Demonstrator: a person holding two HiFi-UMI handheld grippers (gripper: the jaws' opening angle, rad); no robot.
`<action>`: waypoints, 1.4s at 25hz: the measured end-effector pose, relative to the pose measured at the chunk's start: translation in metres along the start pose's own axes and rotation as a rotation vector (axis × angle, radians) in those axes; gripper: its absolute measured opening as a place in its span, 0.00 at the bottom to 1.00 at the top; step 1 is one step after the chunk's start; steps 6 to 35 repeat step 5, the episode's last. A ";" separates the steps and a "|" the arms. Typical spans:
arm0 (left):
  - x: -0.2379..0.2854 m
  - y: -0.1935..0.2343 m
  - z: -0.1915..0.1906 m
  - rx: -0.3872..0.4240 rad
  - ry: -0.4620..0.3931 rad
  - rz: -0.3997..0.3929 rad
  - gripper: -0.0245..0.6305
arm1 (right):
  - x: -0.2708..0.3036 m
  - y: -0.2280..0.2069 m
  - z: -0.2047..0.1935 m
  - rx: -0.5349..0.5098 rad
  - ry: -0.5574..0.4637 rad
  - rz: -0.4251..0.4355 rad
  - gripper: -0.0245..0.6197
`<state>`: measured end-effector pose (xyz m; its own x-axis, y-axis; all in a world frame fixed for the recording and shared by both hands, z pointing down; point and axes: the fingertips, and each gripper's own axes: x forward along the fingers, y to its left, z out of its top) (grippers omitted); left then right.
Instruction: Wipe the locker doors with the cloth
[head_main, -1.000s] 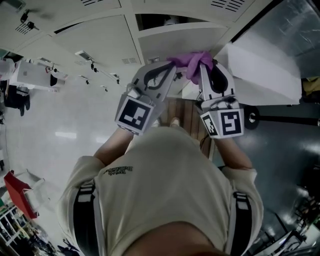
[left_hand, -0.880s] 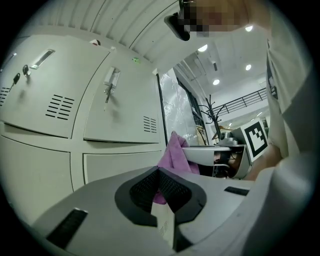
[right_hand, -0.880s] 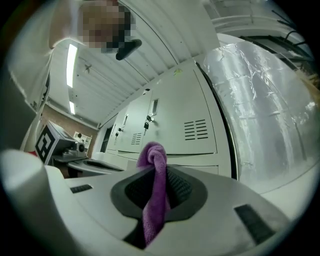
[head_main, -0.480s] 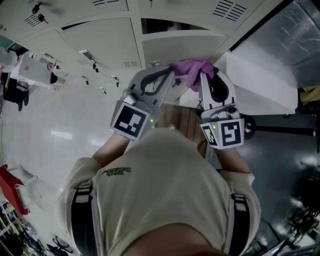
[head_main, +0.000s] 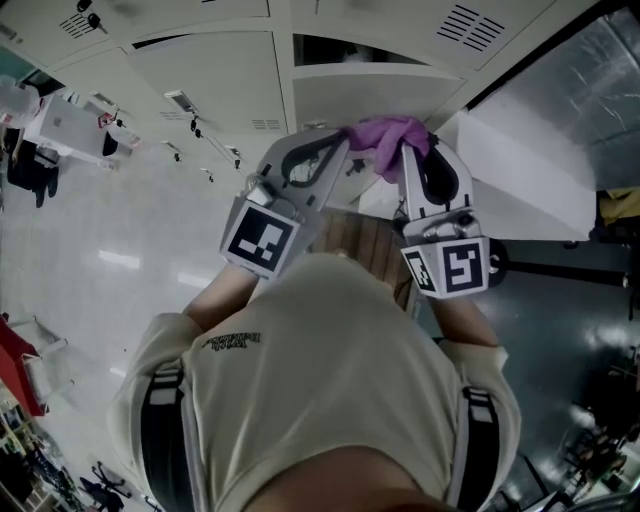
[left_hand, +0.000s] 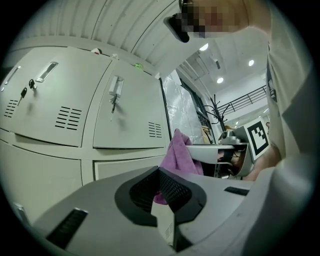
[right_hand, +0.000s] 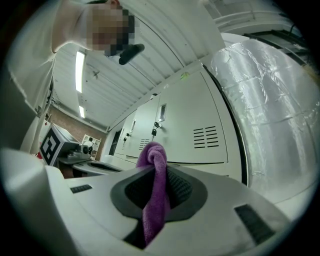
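Several pale locker doors (head_main: 215, 75) fill my view. My right gripper (head_main: 412, 148) has its jaws clenched on the purple cloth (head_main: 385, 135), raised near one door. My left gripper (head_main: 343, 143) sits just beside the cloth, jaws pressed together on nothing.

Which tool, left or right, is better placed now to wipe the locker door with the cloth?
Right. The right tool is shut on the purple cloth, with a locker door just ahead of it. The left tool has its jaws together, seemingly empty.
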<state>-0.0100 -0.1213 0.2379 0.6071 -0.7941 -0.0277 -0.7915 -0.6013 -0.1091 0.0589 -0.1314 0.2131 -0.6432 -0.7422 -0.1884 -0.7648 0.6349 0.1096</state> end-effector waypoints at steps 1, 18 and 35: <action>0.000 0.002 0.000 -0.005 0.000 0.008 0.04 | 0.001 0.001 0.000 -0.003 0.002 0.003 0.11; 0.001 0.008 0.003 -0.019 -0.003 0.046 0.04 | 0.005 0.003 -0.004 -0.023 0.009 0.009 0.11; 0.001 0.008 0.003 -0.019 -0.003 0.046 0.04 | 0.005 0.003 -0.004 -0.023 0.009 0.009 0.11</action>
